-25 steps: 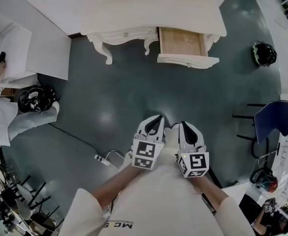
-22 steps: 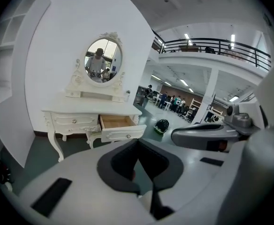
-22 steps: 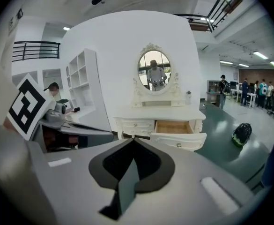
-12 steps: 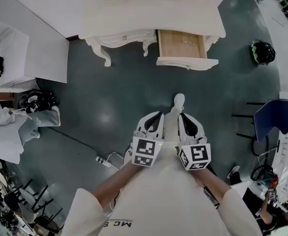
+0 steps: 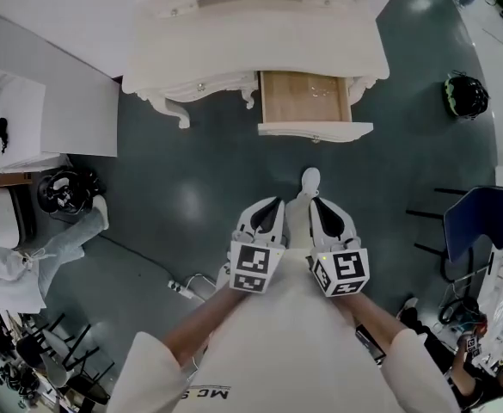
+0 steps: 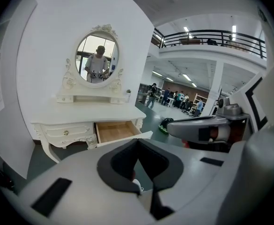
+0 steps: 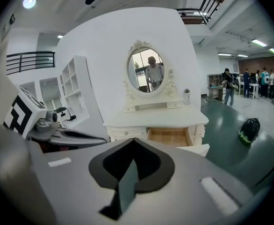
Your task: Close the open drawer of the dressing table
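Head view shows the open drawer point(image 5: 305, 100) at the dressing table's point(image 5: 251, 37) right side, well ahead of the left gripper point(image 5: 271, 208) and right gripper point(image 5: 323, 206), both pressed together and empty; push its front panel point(image 5: 315, 132) centrally and squarely.

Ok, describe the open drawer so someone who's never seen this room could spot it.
Find the white carved dressing table with the oval mirror against the white wall. Under its top, on the right as you face it, is the drawer. It alone is pulled out, showing a wooden inside, while the left drawer is shut.
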A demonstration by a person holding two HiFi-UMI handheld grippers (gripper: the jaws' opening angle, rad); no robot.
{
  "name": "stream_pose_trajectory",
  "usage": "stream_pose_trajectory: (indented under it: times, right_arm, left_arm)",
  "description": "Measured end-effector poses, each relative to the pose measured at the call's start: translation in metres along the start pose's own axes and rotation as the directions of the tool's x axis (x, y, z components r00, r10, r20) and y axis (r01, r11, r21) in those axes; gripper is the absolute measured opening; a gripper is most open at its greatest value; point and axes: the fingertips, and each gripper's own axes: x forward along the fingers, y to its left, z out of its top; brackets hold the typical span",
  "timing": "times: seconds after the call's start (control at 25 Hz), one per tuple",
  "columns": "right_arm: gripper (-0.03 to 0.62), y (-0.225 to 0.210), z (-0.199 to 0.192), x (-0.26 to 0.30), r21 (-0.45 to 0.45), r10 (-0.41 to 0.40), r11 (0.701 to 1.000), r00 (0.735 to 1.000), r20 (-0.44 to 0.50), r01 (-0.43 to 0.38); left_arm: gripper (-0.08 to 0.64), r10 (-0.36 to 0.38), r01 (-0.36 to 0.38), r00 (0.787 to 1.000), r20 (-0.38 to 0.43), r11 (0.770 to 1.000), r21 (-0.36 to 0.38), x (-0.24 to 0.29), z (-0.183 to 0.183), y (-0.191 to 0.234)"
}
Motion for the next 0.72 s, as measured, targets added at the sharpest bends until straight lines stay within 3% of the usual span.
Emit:
stream_pose_trajectory:
  times: [0.32, 0.72]
  right_arm:
    - [0.0, -0.083, 0.022, 0.024, 0.042, 0.023, 0.999, 0.999, -0.027, -0.022]
    - [0.002, -0.147, 0.042, 0.051, 0.012, 0.129, 0.992, 0.989, -0.071, -0.129]
  left_arm:
    - [0.009, 0.029, -0.027, 0.998, -0.06, 0.999, 0.031, 0.073, 0.034, -0.02]
    - [0.009, 0.066, -0.062, 0.991, -0.117, 0.997, 0.039, 0.148, 0.056, -0.04]
